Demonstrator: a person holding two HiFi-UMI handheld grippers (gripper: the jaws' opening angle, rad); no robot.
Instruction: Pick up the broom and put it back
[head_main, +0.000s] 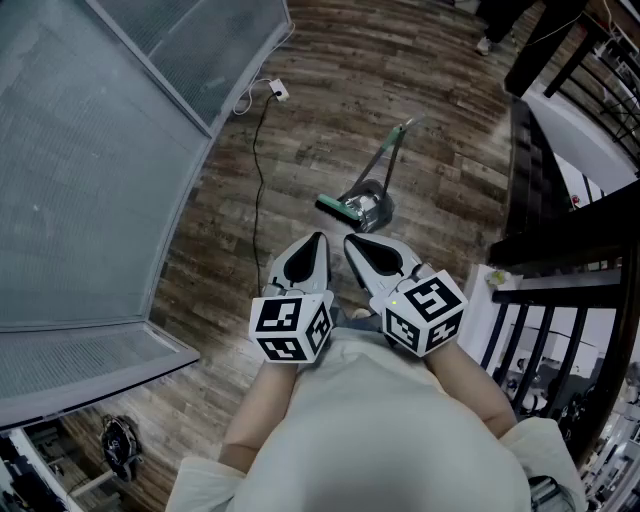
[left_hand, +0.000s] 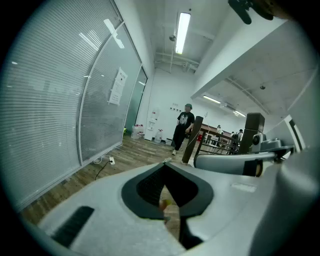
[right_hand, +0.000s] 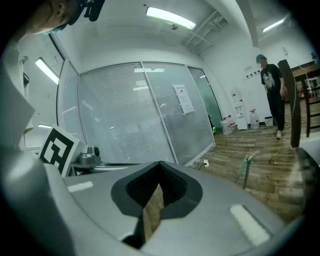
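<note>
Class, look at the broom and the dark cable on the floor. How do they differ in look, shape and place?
The broom has a green head and a straight, stiff handle, while the cable is thin, dark and winds loosely. The broom is out on the open floor, while the cable runs closer to the glass wall and ends at a white plug. Both are on the wooden floor.

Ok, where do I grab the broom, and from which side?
Probably the handle, above the green head and dustpan. It looks like a thin shaft standing tilted off the floor, with bare boards on your side, so come in level from the near side and close across it.
</note>
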